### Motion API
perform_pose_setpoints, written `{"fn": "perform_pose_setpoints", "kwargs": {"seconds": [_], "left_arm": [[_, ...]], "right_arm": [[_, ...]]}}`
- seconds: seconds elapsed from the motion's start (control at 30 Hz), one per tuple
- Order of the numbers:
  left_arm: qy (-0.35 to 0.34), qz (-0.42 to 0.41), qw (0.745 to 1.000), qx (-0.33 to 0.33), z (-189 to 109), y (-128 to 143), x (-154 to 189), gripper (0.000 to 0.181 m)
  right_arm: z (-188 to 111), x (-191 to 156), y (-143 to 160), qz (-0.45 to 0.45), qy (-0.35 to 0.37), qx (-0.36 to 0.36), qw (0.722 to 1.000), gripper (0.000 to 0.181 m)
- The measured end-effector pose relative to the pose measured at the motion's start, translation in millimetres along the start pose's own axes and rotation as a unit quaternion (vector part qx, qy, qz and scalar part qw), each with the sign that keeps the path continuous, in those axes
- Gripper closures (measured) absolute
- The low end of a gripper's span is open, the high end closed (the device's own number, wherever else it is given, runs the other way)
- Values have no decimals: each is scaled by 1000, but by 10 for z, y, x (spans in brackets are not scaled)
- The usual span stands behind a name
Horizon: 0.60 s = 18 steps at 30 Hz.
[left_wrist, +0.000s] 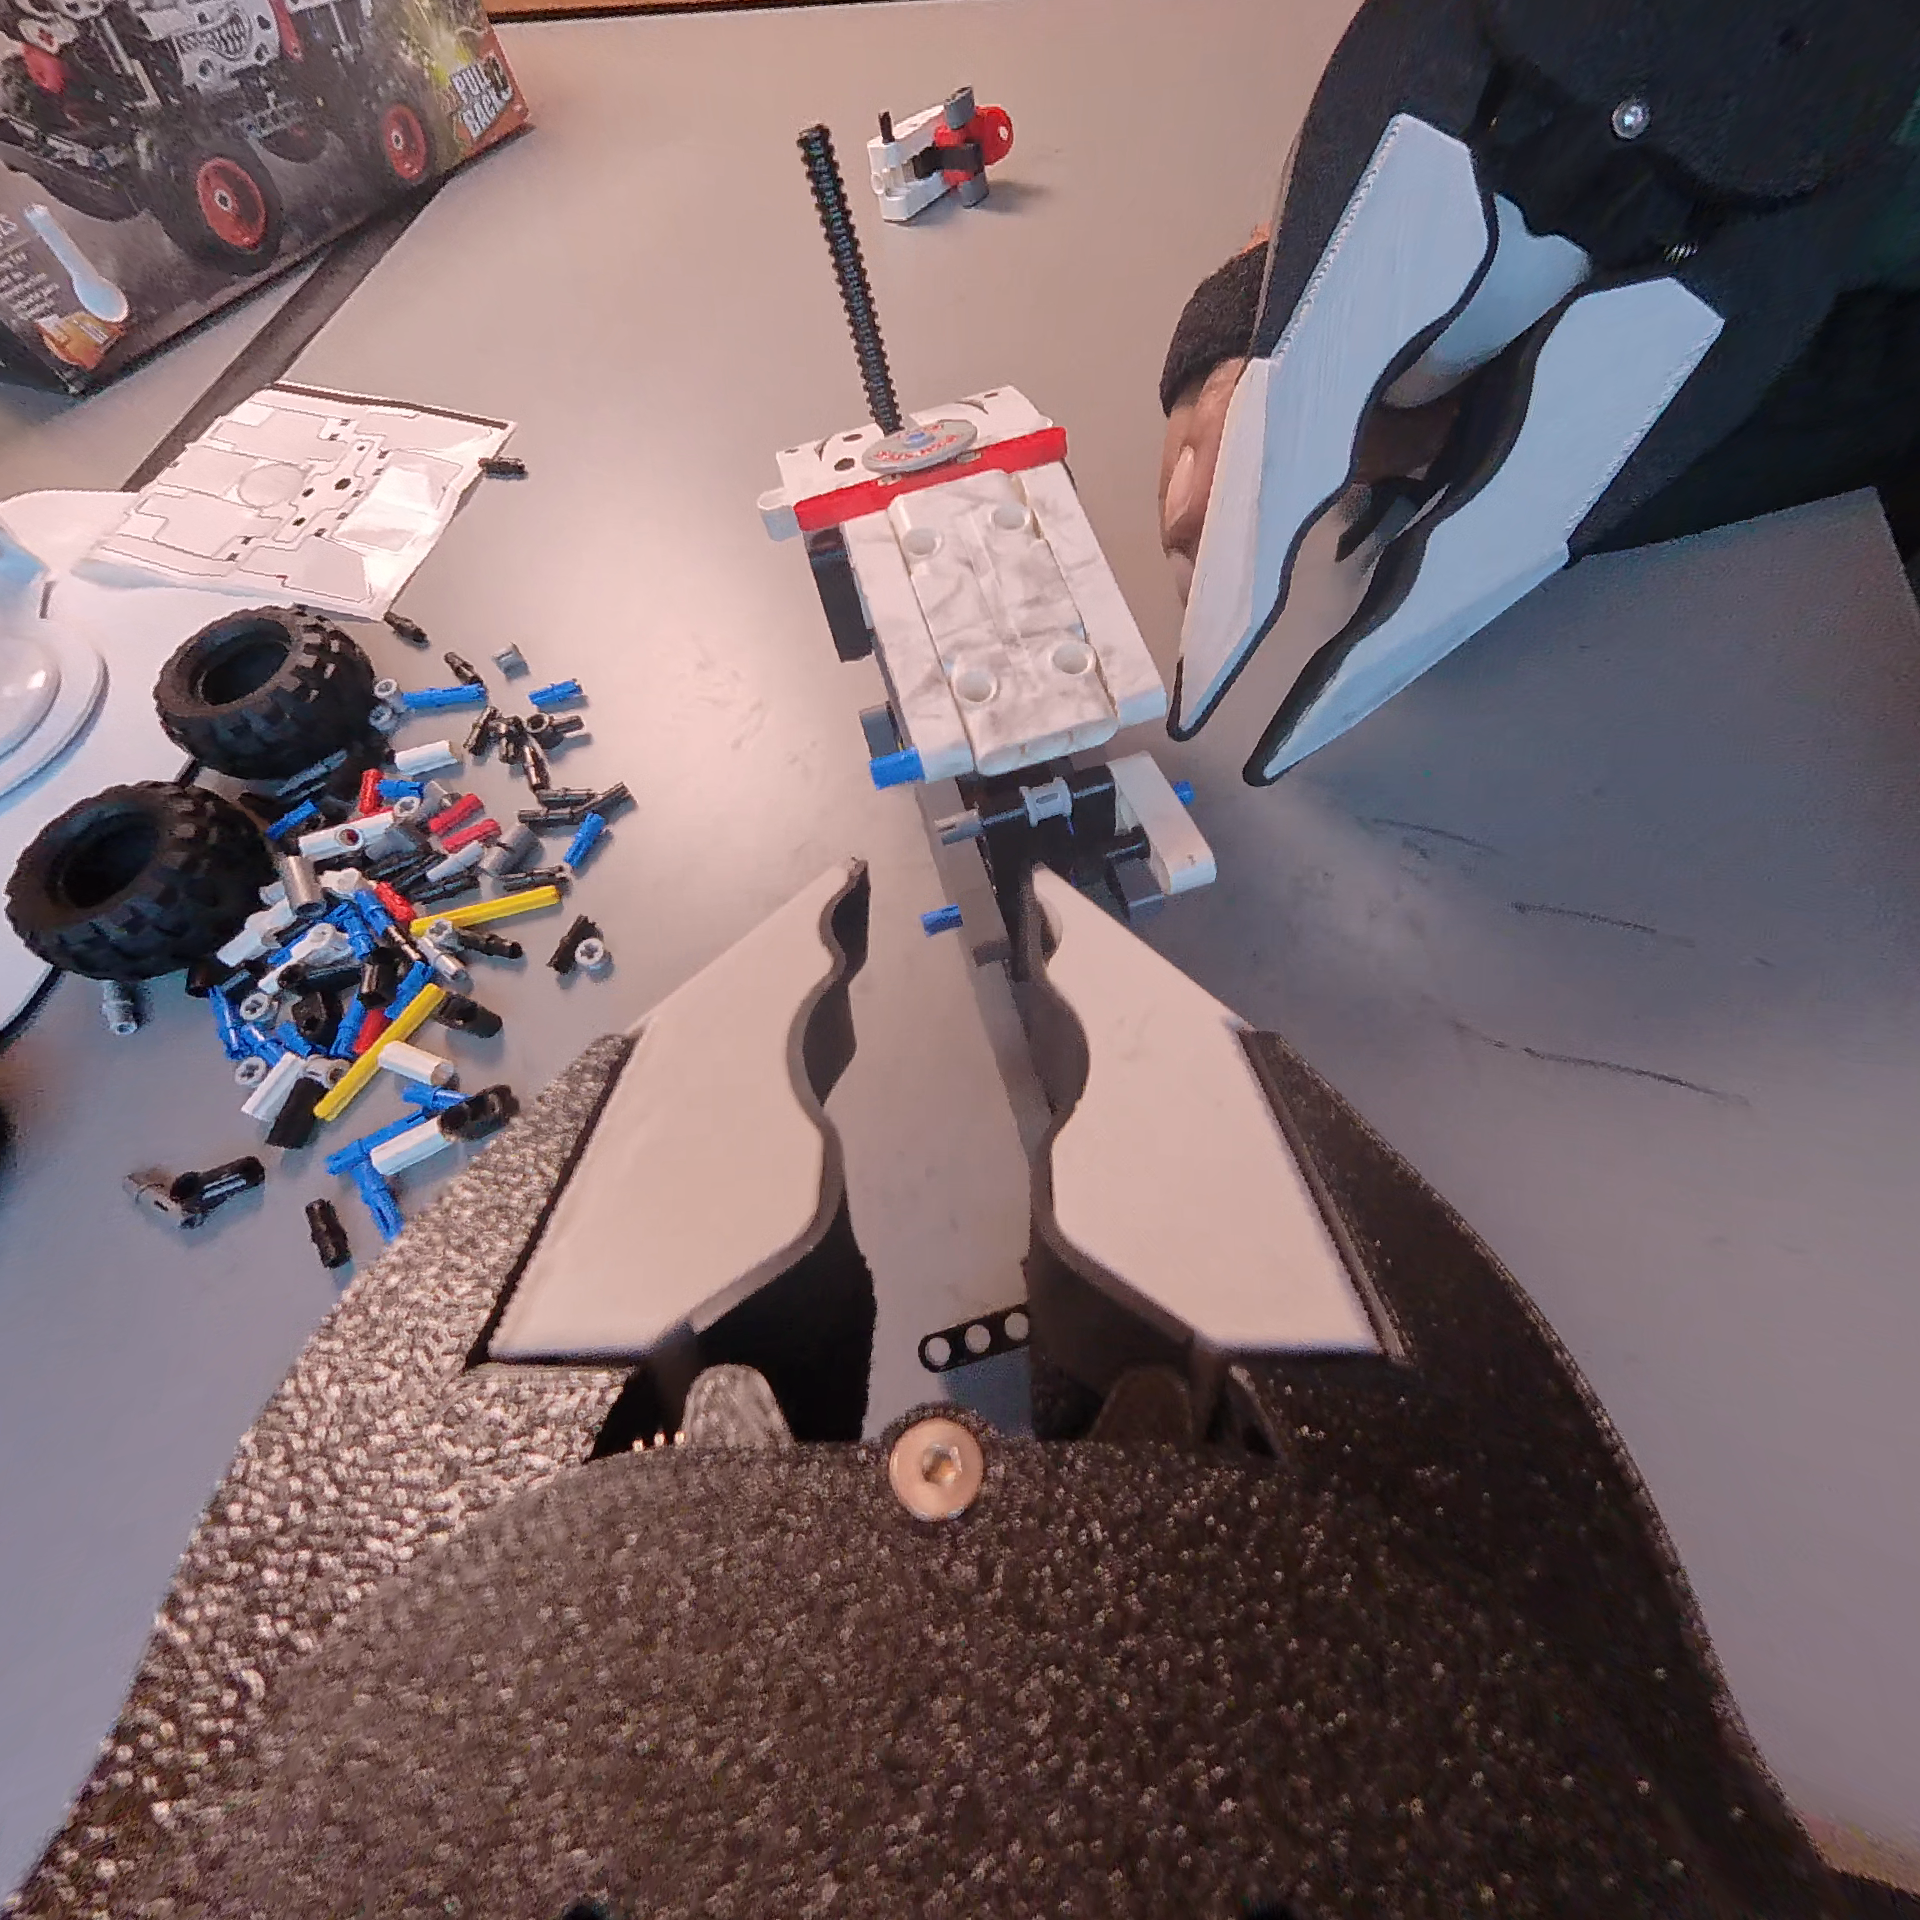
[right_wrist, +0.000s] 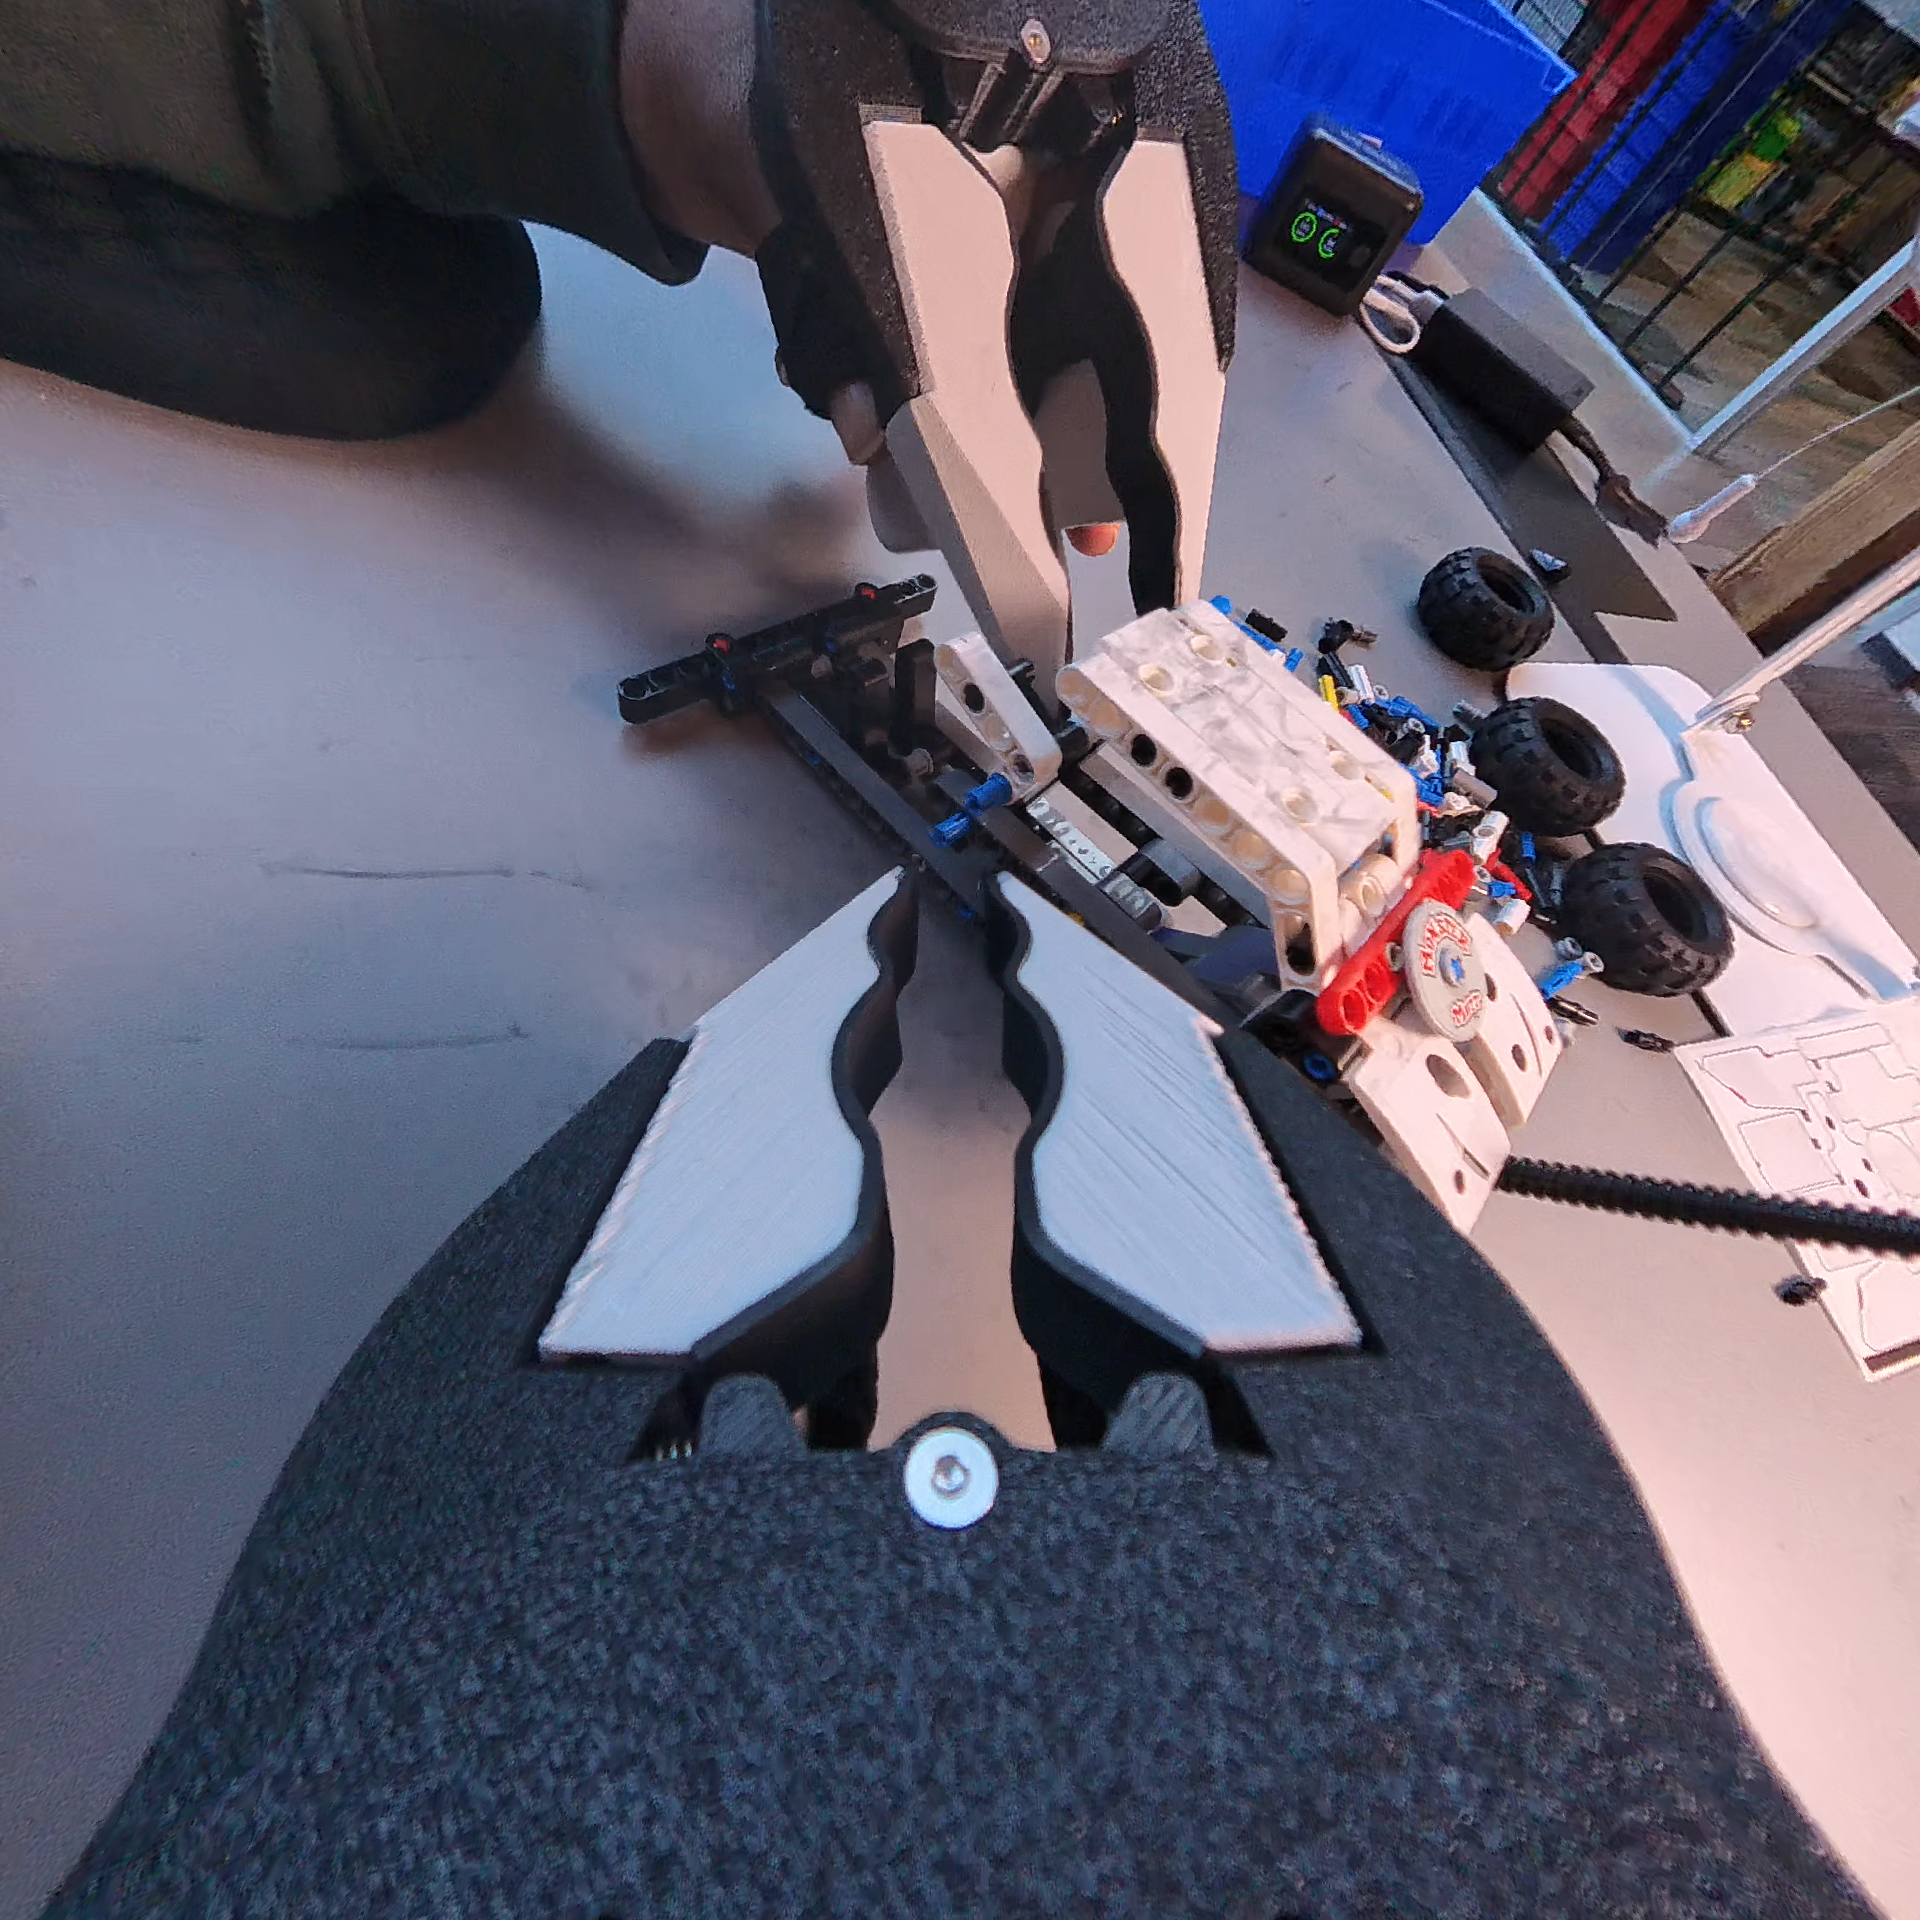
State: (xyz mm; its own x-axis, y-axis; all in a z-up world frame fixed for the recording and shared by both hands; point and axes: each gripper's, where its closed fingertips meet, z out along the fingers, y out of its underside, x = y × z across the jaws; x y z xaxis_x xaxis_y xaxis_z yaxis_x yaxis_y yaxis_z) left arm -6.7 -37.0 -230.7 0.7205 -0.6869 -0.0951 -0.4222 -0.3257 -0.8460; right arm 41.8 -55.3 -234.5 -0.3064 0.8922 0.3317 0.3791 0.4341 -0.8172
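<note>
A part-built toy truck (left_wrist: 997, 623) of white, black and red building pieces lies on the grey table (left_wrist: 1558, 935). A black ribbed rod (left_wrist: 847, 260) sticks out of its red front end. My left gripper (left_wrist: 948, 873) is open over the truck's black rear frame, one finger on each side, and its right finger touches the frame. It comes down from above in the right wrist view (right_wrist: 1122, 639). My right gripper (right_wrist: 951, 881) is slightly open and empty, with its tips by the truck's (right_wrist: 1226, 748) black side beam. In the left wrist view it (left_wrist: 1224, 750) hovers just right of the white roof.
A pile of small pins and axles (left_wrist: 395, 914) and black tyres (left_wrist: 260, 696) lie to the left. A sticker sheet (left_wrist: 301, 499), the kit box (left_wrist: 208, 125) and a small white-and-red sub-assembly (left_wrist: 935, 156) lie farther off. A black screen device (right_wrist: 1335, 223) and blue bin (right_wrist: 1382, 73) stand behind. The gap from one gripper's tips to the other's is roughly 6 cm. Both grippers' tips are roughly 35 cm from the small white-and-red sub-assembly (left_wrist: 935, 156).
</note>
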Motion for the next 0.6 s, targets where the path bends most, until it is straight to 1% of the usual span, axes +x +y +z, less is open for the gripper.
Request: {"fn": "perform_pose_setpoints", "kwargs": {"seconds": [0.13,0.2,0.23,0.27,0.3,0.33,0.43,0.53,0.6], "left_arm": [[-24,-6,1000,-14,-112,65,-93,154],[-54,-15,998,1,-221,30,-206,153],[-78,-24,997,16,-289,-10,-298,149],[-111,-36,992,39,-370,-69,-426,138],[-144,-49,986,67,-464,-139,-556,129],[-173,-63,978,98,-568,-214,-682,126],[-255,-96,944,186,-903,-428,-1058,121],[-309,-105,917,231,-1114,-600,-1361,114],[-335,-106,902,253,-1196,-725,-1551,109]], "right_arm": [[8,-13,8,-19,4,-3,1000,170],[-63,13,-134,-35,10,35,999,170],[-125,41,-254,-43,17,67,997,170],[-199,107,-375,-50,32,97,994,168],[-276,203,-486,-55,53,121,990,164],[-358,334,-587,-58,79,140,985,161],[-639,861,-870,-38,178,197,963,159],[-827,1358,-1065,-5,238,235,942,156],[-825,1690,-1125,10,264,232,936,146]]}}
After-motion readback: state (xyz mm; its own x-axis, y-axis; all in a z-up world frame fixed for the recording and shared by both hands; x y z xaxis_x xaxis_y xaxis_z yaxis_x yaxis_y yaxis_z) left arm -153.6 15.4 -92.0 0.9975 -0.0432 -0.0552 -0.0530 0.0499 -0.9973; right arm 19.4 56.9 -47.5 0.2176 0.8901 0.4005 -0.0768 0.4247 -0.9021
